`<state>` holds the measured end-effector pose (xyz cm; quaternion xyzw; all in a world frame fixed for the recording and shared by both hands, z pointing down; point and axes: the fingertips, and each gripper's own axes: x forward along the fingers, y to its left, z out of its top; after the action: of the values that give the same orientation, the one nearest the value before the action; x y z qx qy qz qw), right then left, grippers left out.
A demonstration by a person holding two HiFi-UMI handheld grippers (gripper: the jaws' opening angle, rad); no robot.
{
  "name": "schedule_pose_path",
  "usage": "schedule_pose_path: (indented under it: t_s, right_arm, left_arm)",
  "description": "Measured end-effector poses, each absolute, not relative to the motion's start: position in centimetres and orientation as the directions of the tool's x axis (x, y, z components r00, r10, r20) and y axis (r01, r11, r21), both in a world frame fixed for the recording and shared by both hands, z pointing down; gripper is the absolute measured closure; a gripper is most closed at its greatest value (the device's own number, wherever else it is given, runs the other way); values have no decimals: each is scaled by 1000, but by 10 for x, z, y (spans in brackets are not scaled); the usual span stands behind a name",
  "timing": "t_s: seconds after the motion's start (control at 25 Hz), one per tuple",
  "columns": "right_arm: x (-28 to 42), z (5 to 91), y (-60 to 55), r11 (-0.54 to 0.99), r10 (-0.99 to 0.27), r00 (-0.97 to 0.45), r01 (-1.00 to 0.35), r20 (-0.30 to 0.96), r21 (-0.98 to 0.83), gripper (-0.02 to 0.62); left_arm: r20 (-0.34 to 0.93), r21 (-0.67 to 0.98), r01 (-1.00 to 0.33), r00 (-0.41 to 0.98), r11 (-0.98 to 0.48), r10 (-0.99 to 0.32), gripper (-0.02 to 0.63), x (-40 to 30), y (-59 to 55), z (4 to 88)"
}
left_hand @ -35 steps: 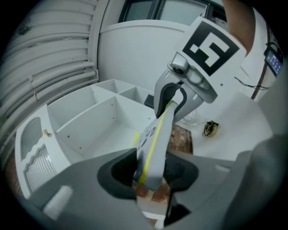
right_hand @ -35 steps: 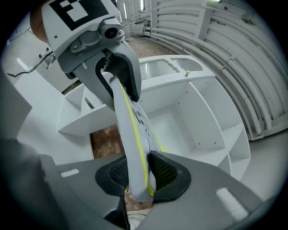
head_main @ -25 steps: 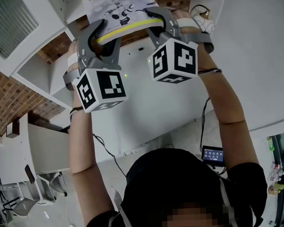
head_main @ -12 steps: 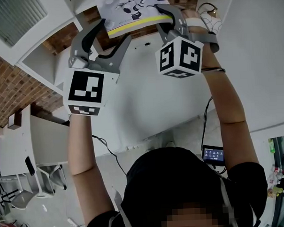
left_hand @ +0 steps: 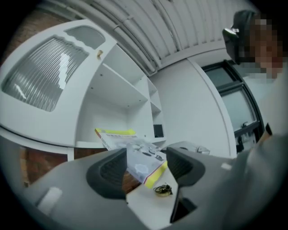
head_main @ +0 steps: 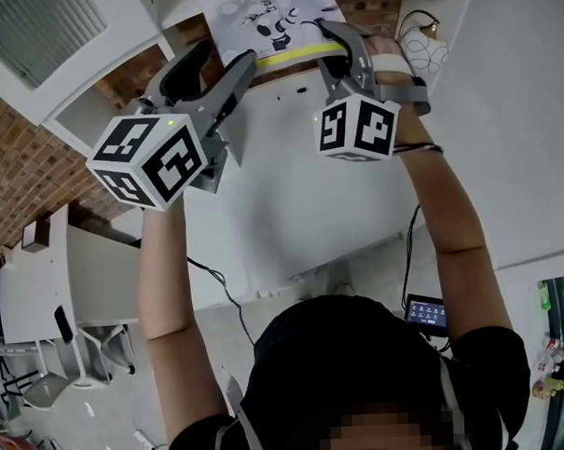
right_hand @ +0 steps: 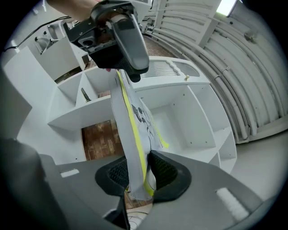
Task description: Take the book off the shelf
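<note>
The white shelf unit (head_main: pixel 290 200) fills the upper part of the head view, with open compartments (a brown brick wall (head_main: pixel 23 175) shows behind it). The book (head_main: pixel 263 15), thin, with a white illustrated cover and a yellow stripe, is raised in front of these compartments, above the person's head. Whether its far end touches a board, I cannot tell. The right gripper (right_hand: pixel 137 173) clamps the lower edge of the book, both ribbed pads pressing on it. The left gripper (left_hand: pixel 146 168) is beside the other end of the book, and its jaws are opening. A corner of the book shows between them, but the pads (left_hand: pixel 112 173) stay clear of it.
</note>
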<state>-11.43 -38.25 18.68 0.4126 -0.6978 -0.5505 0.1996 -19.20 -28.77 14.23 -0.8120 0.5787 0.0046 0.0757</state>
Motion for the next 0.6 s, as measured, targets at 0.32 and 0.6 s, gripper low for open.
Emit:
schedule_pose_path:
  t_s: [0.32,0.6]
  right_arm:
    - [-114,191,-387,18,-784,-587,-344,-201,939,489]
    - [-115,193,-388,20,-773,-601,-340,-201,940,486]
  left_arm:
    - [-54,112,-948,294,-298,-954,308,-217,-324,152]
    - [-63,278,-898,337,-341,-939,296,-216,-357,151]
